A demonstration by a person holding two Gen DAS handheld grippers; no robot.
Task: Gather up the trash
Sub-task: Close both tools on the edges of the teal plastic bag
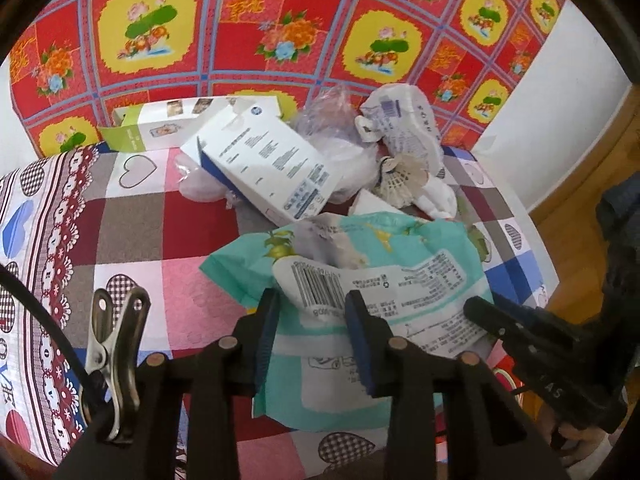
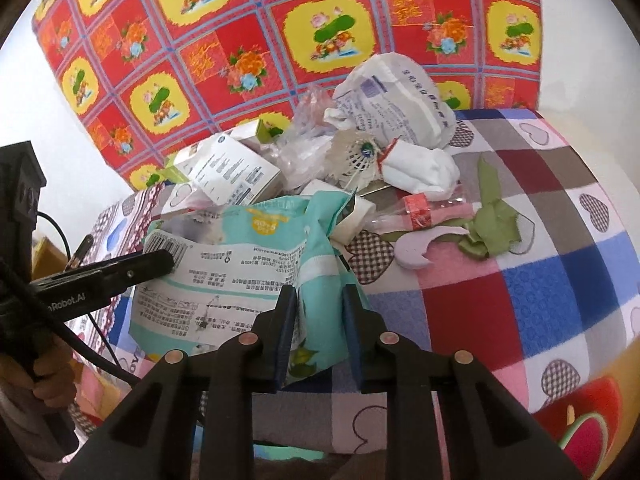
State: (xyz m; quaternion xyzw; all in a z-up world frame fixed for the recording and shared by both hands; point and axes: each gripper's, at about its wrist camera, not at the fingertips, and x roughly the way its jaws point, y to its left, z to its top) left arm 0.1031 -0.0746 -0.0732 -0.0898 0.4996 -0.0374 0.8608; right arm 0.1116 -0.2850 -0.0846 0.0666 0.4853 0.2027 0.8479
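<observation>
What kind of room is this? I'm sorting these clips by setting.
Probably a home, perhaps a bedroom: a patchwork heart-print cloth covers the surface, a red floral sheet hangs behind, and household rubbish lies on it, such as a teal wrapper and a shuttlecock.

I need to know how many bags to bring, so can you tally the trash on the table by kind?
Cardboard boxes: 2
Printed plastic packets: 2
Clear plastic bags: 1
Shuttlecocks: 1
White socks: 1
Clear bottles: 1
Green scraps: 1
Pink foam pieces: 1
Total: 10
</observation>
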